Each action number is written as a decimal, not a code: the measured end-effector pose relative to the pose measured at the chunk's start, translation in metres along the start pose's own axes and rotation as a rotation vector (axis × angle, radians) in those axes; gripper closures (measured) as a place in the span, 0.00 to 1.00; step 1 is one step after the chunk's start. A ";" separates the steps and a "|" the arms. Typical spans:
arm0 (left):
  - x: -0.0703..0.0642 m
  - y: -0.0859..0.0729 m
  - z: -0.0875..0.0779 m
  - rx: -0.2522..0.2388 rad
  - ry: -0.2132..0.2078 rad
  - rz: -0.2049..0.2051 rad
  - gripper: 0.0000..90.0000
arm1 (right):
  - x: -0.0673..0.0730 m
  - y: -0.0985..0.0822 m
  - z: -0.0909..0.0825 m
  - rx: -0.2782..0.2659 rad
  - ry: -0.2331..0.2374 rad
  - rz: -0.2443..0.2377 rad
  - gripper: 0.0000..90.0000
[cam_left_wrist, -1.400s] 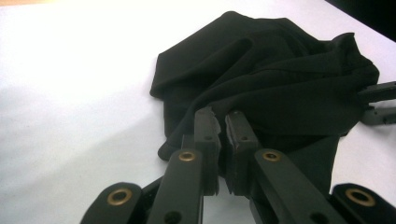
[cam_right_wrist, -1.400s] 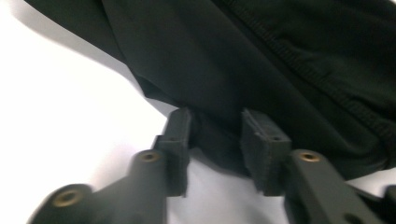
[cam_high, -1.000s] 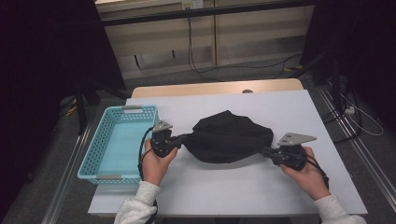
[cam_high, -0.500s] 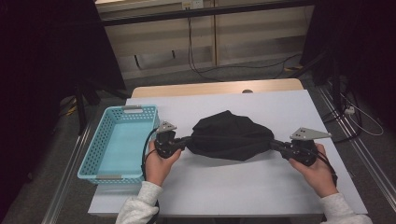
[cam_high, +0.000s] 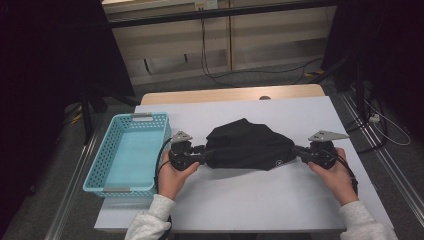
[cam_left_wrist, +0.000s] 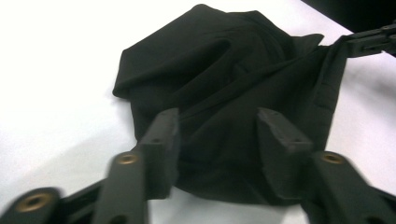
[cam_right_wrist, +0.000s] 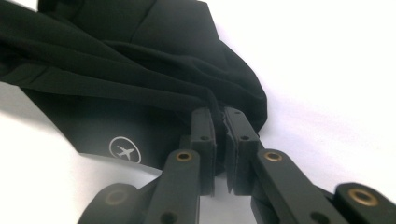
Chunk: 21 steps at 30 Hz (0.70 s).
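- The basket (cam_high: 127, 152) sits at the left of the high view; nothing pins the cloth (cam_high: 247, 146) on that side now.
- The left hand-held gripper (cam_left_wrist: 217, 140) has just been opening, jaws half apart astride the cloth's edge, pads off it; that end may slump on the counter (cam_high: 260, 200).
- The right hand-held gripper (cam_right_wrist: 219, 123) is clamped on a bunched corner; one pull could drag the whole cloth, at frame centre, rightward.
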<state>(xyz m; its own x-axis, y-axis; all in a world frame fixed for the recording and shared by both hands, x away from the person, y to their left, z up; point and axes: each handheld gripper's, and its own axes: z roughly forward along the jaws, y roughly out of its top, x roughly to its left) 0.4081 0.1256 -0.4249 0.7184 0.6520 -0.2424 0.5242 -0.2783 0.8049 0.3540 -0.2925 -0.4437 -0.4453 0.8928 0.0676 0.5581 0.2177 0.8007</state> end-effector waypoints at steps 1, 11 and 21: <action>-0.001 0.000 -0.001 -0.002 0.006 0.000 0.49 | -0.001 0.000 0.001 0.007 0.001 0.000 0.93; -0.005 -0.011 -0.013 0.016 0.016 0.024 0.35 | 0.003 -0.001 0.000 0.017 0.007 -0.016 0.93; -0.025 -0.034 -0.008 0.136 -0.027 0.100 0.46 | 0.007 -0.003 -0.002 0.020 0.018 -0.033 0.93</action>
<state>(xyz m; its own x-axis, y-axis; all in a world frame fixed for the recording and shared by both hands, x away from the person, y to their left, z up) 0.3687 0.1243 -0.4415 0.7812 0.5974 -0.1812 0.5054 -0.4350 0.7452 0.3476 -0.2878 -0.4440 -0.4756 0.8781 0.0523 0.5568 0.2544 0.7907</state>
